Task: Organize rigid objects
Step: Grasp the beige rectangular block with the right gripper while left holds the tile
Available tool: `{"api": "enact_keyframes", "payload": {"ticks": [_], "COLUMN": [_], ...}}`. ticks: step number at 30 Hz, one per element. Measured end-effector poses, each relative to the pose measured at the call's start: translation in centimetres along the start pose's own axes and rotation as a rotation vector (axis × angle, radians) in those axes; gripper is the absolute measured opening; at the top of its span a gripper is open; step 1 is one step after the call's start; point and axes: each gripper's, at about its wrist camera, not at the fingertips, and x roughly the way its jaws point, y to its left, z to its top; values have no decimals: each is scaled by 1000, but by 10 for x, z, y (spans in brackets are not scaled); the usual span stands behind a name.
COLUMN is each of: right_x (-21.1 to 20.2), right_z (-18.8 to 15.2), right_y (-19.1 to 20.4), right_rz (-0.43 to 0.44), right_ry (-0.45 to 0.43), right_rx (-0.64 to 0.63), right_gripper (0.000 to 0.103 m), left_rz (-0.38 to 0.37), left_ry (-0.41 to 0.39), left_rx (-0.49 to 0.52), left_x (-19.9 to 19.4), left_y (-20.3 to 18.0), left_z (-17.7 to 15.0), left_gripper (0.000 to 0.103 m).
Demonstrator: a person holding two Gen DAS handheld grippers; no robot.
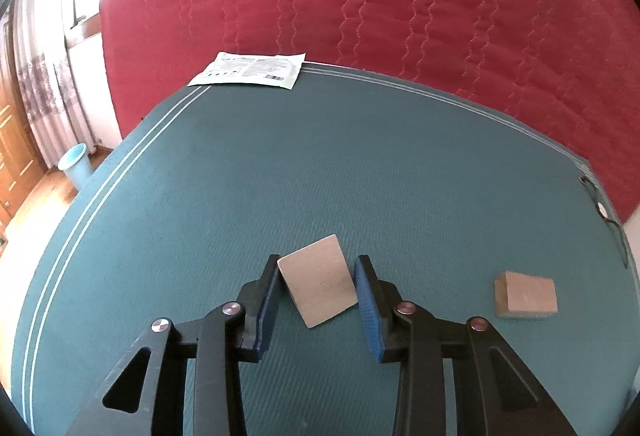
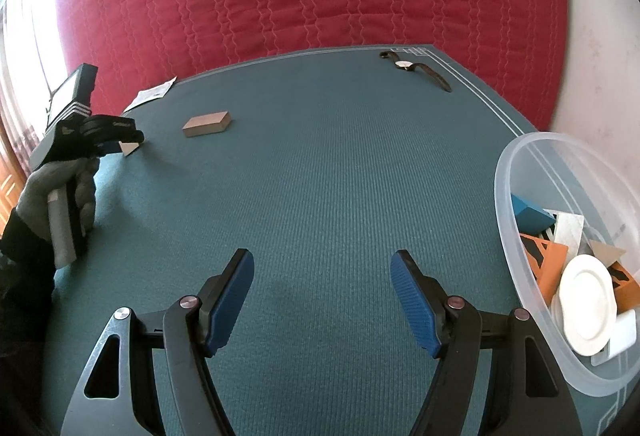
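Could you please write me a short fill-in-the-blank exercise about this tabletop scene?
1. The left gripper is closed on a pale tilted ____.
2. The right gripper hovers with ____ between its pads.
3. The clear plastic bowl stands on the ____ side of the green mat in the right wrist view.
4. Near the mat's far corner lies a ____.

Missing words: block; nothing; right; wristwatch

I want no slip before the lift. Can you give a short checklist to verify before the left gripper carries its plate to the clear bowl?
1. Left gripper closed on the grey plate: ok, pads touch both edges.
2. Plate sits square: not ok, it is tilted.
3. Wooden block apart from the grip: ok.
4. Right gripper free: ok, open.
5. Space in the clear bowl: cannot tell.
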Motion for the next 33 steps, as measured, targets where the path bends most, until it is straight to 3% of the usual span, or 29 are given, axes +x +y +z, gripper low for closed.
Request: {"api": "enact_keyframes", "payload": {"ticks": [15, 26, 33], "right_x": [0, 4, 13], "right_z": [-1, 3, 26], "right_y": [-3, -7, 7], "right_rz": [0, -24, 10], "right_ry": [2, 17, 34], "right_rx": [3, 17, 9], "right_gripper": [72, 72, 72], "left_rz": [-21, -54, -87], "left_ry": [-17, -30, -23], "left_rx": [74, 215, 196], "left_x": [-32, -69, -79], "left_y": [-4, -8, -3], "left_z": [-27, -65, -72], "left_gripper": [38, 38, 38]}}
